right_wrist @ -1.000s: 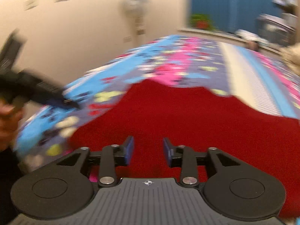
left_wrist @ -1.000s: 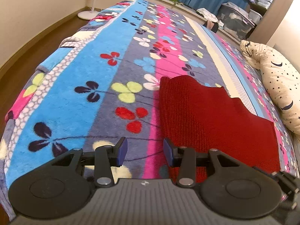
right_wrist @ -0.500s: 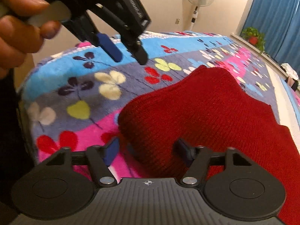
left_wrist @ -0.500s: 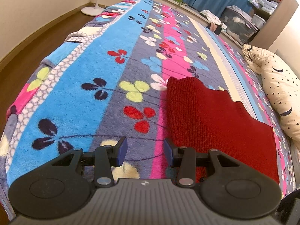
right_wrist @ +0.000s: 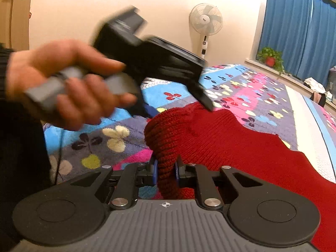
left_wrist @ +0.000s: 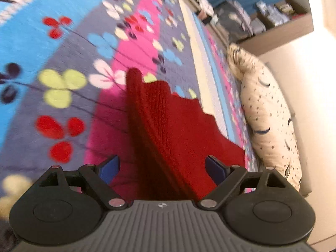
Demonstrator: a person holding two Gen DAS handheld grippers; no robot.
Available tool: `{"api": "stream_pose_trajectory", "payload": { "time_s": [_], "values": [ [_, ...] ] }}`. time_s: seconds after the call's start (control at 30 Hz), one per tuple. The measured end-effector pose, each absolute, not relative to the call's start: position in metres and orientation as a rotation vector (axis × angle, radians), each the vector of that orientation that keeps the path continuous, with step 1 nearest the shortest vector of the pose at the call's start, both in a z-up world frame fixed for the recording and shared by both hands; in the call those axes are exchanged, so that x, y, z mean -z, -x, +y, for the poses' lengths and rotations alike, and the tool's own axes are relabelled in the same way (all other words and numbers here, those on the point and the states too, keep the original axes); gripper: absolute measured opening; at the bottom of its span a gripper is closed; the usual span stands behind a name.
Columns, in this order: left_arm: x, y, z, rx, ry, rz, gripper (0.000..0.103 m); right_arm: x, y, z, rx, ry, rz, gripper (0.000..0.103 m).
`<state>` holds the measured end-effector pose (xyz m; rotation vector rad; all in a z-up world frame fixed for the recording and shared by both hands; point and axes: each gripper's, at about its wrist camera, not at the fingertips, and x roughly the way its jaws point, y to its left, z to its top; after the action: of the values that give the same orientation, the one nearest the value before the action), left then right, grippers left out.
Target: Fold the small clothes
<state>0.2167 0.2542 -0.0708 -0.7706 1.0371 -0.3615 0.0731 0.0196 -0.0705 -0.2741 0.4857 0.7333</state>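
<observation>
At the bottom centre of the right wrist view, the right gripper [right_wrist: 166, 171] is seen closing, and a bunched fold of the red knitted garment [right_wrist: 241, 147] is pinched between its blue pads [right_wrist: 155, 171]. From that pinch the garment is spread toward the right and lower right of the frame across the flowered blanket [right_wrist: 252, 88].

In the left wrist view the left gripper [left_wrist: 161, 168] is seen at the bottom with its jaws opening wide; a raised ridge of the red knitted garment [left_wrist: 168, 121] runs up between the fingers, but it is not pressed by the pads.

At the left and centre of the right wrist view, part of the blanket and the wall is blocked by a blurred hand [right_wrist: 63, 84] wrapped around the grey handle of the left gripper [right_wrist: 180, 100], whose tip is seen just over the garment's raised fold; contact cannot be told.

Farther off, a star-patterned pillow [left_wrist: 268, 113] is laid along the right edge of the bed. At the far end, a standing fan [right_wrist: 205, 25], a potted plant [right_wrist: 271, 56] and blue curtains [right_wrist: 298, 27] are seen, and cluttered shelves [left_wrist: 273, 16] at the upper right of the left view.
</observation>
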Motion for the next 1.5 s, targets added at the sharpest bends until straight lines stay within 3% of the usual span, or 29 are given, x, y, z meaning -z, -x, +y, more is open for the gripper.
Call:
{"api": "stream_pose_trajectory", "payload": {
  "time_s": [0.17,0.23,0.3,0.37,0.5,0.7,0.87,0.97,1.0,1.07,1.1,1.17,1.33,1.43,1.5],
  "values": [
    [0.099,-0.254,0.234,0.372,0.745,1.139,0.087,0.066,-0.070,0.015,-0.739,0.255,0.492,0.015],
    [0.104,-0.262,0.232,0.383,0.743,1.141,0.078,0.065,-0.068,0.013,-0.743,0.254,0.495,0.015],
    [0.110,-0.269,0.231,0.394,0.746,1.145,0.051,0.064,-0.066,0.013,-0.749,0.255,0.495,0.015],
    [0.113,-0.273,0.231,0.399,0.739,1.147,0.033,0.064,-0.066,0.016,-0.753,0.259,0.496,0.015],
    [0.091,-0.265,0.245,0.428,0.754,1.059,0.024,0.062,-0.065,0.024,-0.768,0.260,0.498,0.015],
    [0.036,-0.218,0.313,0.377,0.839,0.800,0.025,0.014,-0.060,0.040,-0.879,0.070,0.414,0.015],
    [0.040,-0.206,0.318,0.262,0.800,0.869,0.029,0.013,-0.082,0.028,-0.904,-0.229,0.534,0.015],
    [0.032,-0.204,0.314,0.211,0.784,0.860,0.042,0.024,-0.089,0.006,-0.828,-0.301,0.583,0.014],
    [0.027,-0.201,0.315,0.195,0.820,0.826,0.057,0.026,-0.093,-0.008,-0.794,-0.350,0.597,0.014],
    [0.009,-0.187,0.318,0.162,0.880,0.657,0.078,0.024,-0.099,-0.037,-0.720,-0.434,0.600,0.014],
    [-0.001,-0.183,0.315,0.161,0.865,0.582,0.081,0.022,-0.101,-0.057,-0.673,-0.467,0.593,0.014],
    [-0.013,-0.178,0.304,0.211,0.820,0.529,0.081,0.019,-0.102,-0.098,-0.564,-0.526,0.584,0.013],
    [-0.021,-0.181,0.244,0.341,0.638,0.624,0.079,0.041,-0.072,-0.203,-0.237,-0.629,0.514,0.013],
    [-0.020,-0.173,0.187,0.437,0.446,0.679,0.073,0.086,-0.069,-0.245,-0.051,-0.714,0.675,0.013],
    [-0.016,-0.158,0.151,0.495,0.301,0.697,0.060,0.114,-0.070,-0.265,0.027,-0.820,0.782,0.015]
  ]
}}
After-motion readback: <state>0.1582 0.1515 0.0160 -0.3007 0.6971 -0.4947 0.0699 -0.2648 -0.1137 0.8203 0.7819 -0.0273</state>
